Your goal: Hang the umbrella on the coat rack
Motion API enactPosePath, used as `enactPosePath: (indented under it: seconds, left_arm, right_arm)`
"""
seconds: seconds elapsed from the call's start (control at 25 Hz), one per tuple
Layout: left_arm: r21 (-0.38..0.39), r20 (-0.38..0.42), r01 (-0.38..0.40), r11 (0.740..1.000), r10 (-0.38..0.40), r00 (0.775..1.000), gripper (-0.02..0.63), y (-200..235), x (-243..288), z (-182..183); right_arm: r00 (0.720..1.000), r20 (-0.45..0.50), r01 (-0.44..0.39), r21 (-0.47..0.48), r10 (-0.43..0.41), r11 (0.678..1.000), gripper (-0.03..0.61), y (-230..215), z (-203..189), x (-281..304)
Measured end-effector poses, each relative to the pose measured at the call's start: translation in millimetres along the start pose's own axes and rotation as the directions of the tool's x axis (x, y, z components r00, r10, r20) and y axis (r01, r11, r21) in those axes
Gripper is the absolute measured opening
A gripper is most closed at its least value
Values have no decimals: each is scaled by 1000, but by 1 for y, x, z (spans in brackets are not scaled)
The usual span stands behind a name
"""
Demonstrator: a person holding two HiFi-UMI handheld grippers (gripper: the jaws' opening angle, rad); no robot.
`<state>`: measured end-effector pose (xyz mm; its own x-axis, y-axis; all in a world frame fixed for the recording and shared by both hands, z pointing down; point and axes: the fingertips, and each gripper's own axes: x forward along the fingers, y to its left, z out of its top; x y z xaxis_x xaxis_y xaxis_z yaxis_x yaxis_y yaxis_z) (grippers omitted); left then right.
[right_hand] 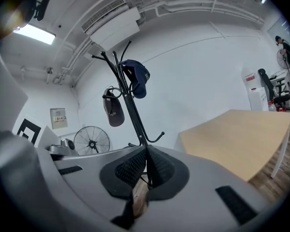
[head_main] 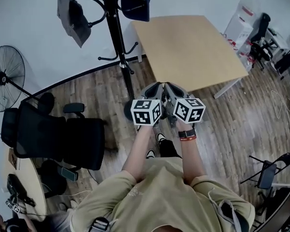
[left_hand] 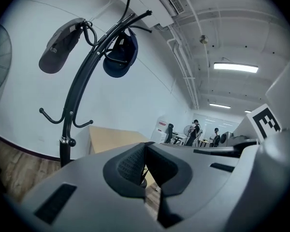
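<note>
No umbrella in any view: not on the table (head_main: 193, 47), not on the floor around it, not in either gripper. Count: 0 seen.

L gripper (left_hand: 145, 146): jaws shut tip to tip, nothing between. R gripper (right_hand: 146, 149): same, pads together, empty. Both are held side by side in front of the person, aimed at the coat rack (head_main: 117, 33).

Rack: 1, standing on the floor just off the table's left edge. Caps on its top hooks: 2, a grey cap (head_main: 72, 16) and a dark blue cap (head_main: 136, 1). Lower hooks (head_main: 108, 58) look free. Also 1 fan (head_main: 5, 79) and 1 black office chair (head_main: 58, 134) at left.

Handling, a guess w/o seeing it: probably light, stiff shaft, soft slippery canopy. Best grip is prob. the shaft near the handle, not the fabric, leaving the crook or strap free for a hook.
</note>
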<state>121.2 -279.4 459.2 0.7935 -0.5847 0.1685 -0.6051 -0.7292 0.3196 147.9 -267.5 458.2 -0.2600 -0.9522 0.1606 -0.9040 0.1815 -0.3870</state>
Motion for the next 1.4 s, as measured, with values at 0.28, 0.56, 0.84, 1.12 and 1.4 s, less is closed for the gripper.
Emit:
enactPosePath:
  seconds: [0.28, 0.56, 0.84, 1.12, 1.4]
  left_arm:
    - [-40, -9, -153, 987, 153, 988, 23, 61, 13, 8]
    - [-40, -18, -261, 965, 260, 965, 22, 106, 16, 22]
    - [-41, -15, -324, 945, 324, 946, 23, 139, 31, 24]
    - [-69, -40, -383, 921, 381, 924, 23, 171, 42, 15]
    - [-90, -49, -413, 906, 411, 910, 23, 200, 48, 12]
  right_arm:
    - [985, -110, -130, 8, 130, 991, 18, 8, -6, 68]
    - [956, -173, -233, 35, 235, 972, 18, 23, -5, 124]
    - [932, -222, -287, 29, 286, 957, 18, 19, -7, 162]
    - [908, -274, -316, 51, 318, 947, 18, 13, -21, 191]
    - [890, -307, -336, 60, 338, 940, 18, 13, -29, 220]
